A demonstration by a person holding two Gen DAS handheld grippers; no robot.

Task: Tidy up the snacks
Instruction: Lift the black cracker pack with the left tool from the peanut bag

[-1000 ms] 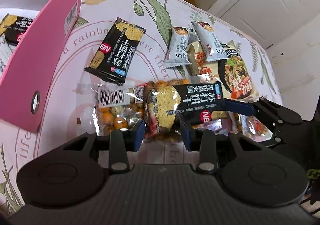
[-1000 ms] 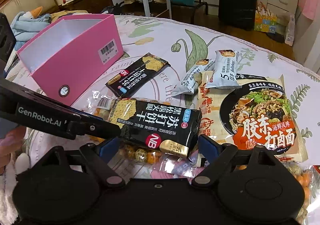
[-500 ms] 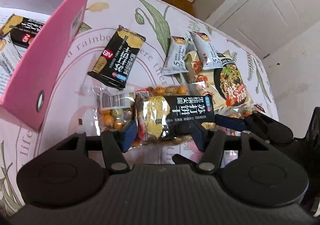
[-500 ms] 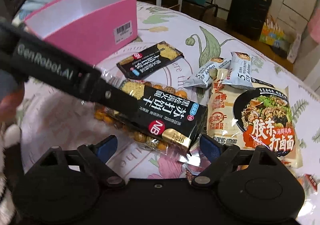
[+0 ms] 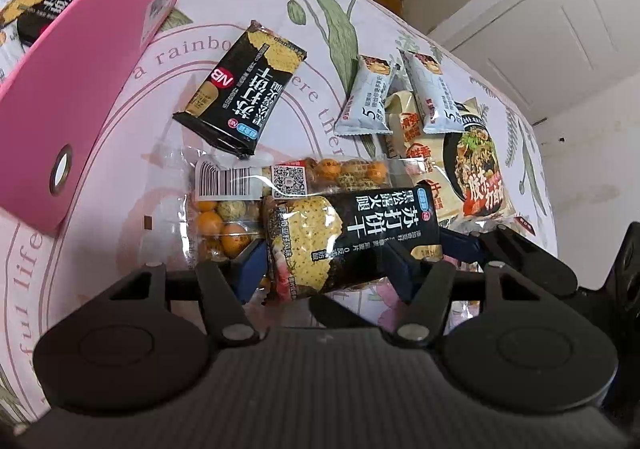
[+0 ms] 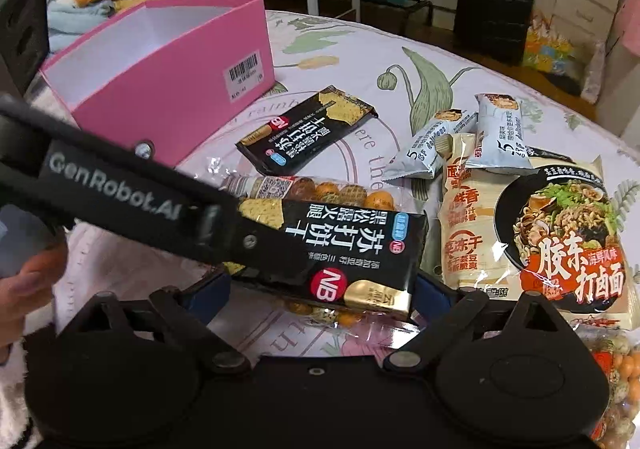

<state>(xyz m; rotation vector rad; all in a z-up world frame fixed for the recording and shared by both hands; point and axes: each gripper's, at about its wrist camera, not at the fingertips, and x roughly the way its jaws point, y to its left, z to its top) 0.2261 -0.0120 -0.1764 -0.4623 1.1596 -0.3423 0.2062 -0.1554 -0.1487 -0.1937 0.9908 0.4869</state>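
A black cracker pack (image 5: pixel 360 237) (image 6: pixel 344 249) lies on a clear bag of round snacks (image 5: pixel 224 209) (image 6: pixel 332 191) on the flowered tablecloth. My left gripper (image 5: pixel 328 269) stands half open around the pack's near edge, with its pads not squeezing the pack. In the right wrist view, one of its fingers (image 6: pixel 260 245) reaches across the pack's top. My right gripper (image 6: pixel 320 289) straddles the same pack from the other side. Its jaws are opening wide with the pack between them, not gripped. The pink box (image 5: pixel 80 97) (image 6: pixel 168 89) stands to the left.
A second black cracker pack (image 6: pixel 308 129) lies beyond the bag, and another lies inside the box (image 5: pixel 32 13). Two pale small packs (image 6: pixel 504 137), a beige pack (image 6: pixel 464 229) and a noodle pack (image 6: pixel 560 229) crowd the right. A person's hand (image 6: pixel 28 281) shows at the left.
My left gripper has widened from a narrow pinch on the black pack, which has flattened out. My right gripper has come closer to the pack and spread wider.
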